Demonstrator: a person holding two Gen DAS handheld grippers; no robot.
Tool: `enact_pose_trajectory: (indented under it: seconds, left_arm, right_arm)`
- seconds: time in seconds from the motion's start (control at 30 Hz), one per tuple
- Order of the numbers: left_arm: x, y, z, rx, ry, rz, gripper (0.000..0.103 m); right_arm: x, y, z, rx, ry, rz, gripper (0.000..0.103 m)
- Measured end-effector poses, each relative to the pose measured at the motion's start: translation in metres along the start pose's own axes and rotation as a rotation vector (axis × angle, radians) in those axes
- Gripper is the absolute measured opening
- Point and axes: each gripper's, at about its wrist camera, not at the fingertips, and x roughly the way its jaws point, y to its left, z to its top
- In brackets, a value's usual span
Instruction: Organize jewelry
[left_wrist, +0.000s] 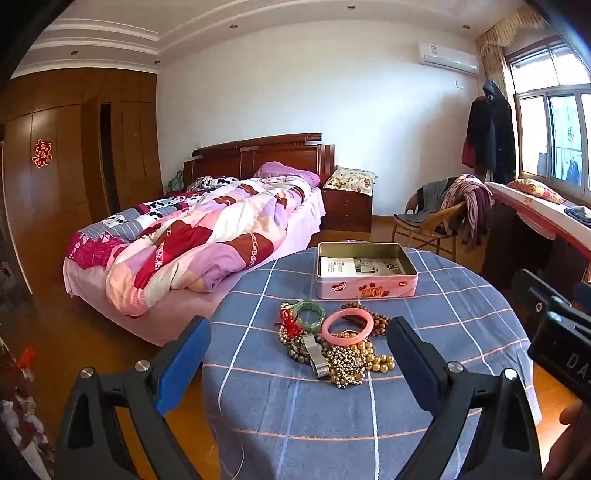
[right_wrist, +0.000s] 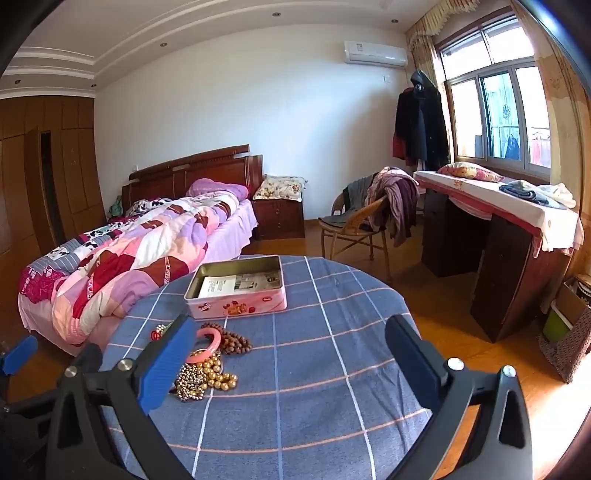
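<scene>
A heap of jewelry (left_wrist: 332, 343) lies on the round table with a blue checked cloth (left_wrist: 295, 406). In it I see a pink bangle (left_wrist: 347, 325), a green bangle (left_wrist: 310, 313), brown wooden beads (left_wrist: 376, 321), gold bead strands (left_wrist: 354, 363) and a silver watch (left_wrist: 316, 356). Behind the heap stands an open pink tin box (left_wrist: 365, 271) with papers inside. My left gripper (left_wrist: 299, 354) hangs open in front of the heap, holding nothing. My right gripper (right_wrist: 291, 350) is open too, to the right of the heap (right_wrist: 207, 365), its left finger hiding part of the pink bangle (right_wrist: 207, 345). The tin (right_wrist: 238, 288) sits beyond.
A bed (left_wrist: 192, 236) with a patchwork quilt stands close to the table's left edge. A wicker chair (right_wrist: 354, 225) draped with clothes and a dark desk (right_wrist: 498, 236) under the window stand to the right. The right gripper's body (left_wrist: 554, 332) shows at the left view's right edge.
</scene>
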Motion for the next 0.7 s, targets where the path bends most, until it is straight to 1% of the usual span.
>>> enact_pose_trajectory:
  seconds: [0.27,0.7]
  left_arm:
    - [-0.0020,-0.0002,0.0007,-0.007,0.006,-0.002,0.096]
    - [-0.0021,0.0005,0.0027,-0.004,0.013,0.011,0.096]
  right_arm:
    - [0.0058,-0.0051,-0.0008,0.032,0.031,0.008,0.103]
    - [0.0063,-0.0062,-0.0003,0.032,0.037,0.015,0.103]
